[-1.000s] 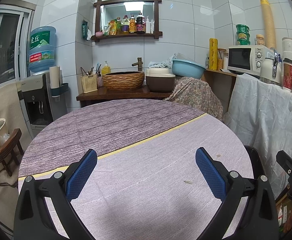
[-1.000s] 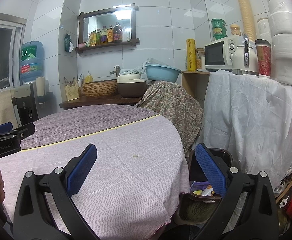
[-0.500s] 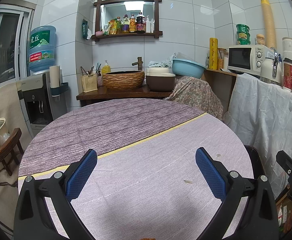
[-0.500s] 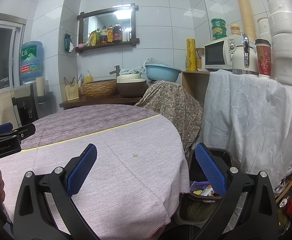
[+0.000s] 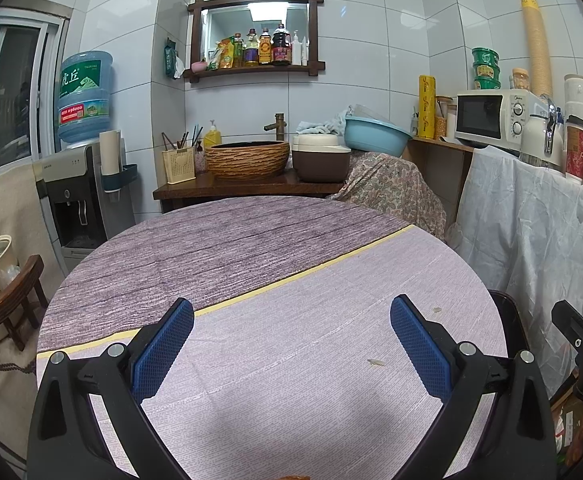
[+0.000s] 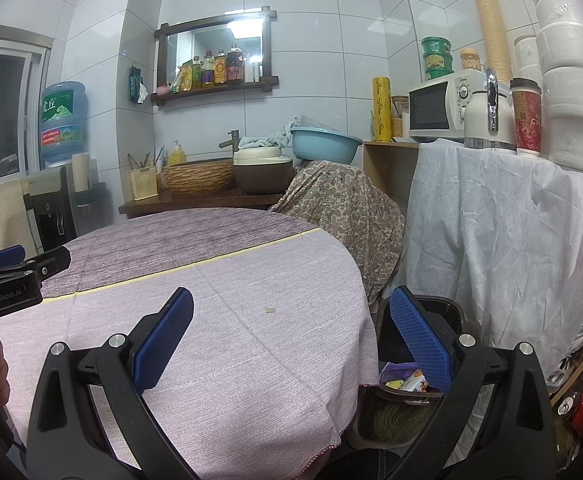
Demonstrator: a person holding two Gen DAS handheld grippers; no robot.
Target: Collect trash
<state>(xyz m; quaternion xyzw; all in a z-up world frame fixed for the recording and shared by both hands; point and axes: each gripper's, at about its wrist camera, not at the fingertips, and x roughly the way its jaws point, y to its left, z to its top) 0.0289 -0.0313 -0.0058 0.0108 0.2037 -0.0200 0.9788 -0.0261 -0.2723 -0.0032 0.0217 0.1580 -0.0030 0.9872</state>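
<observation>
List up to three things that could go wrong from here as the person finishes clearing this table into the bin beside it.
1. The two scraps left on the tablecloth are tiny and flat; the wide-open left gripper may pinch cloth instead and drag it.
2. The bin sits partly under the table's edge, so a dropped scrap could miss it.
3. The right gripper hangs near the cloth's loose hem and might snag it.

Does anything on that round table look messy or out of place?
Barely. Two small pale scraps lie on the lilac tablecloth toward its right edge. Nothing is spilled or knocked over. Both tongs, left and right, are open and empty.
</observation>
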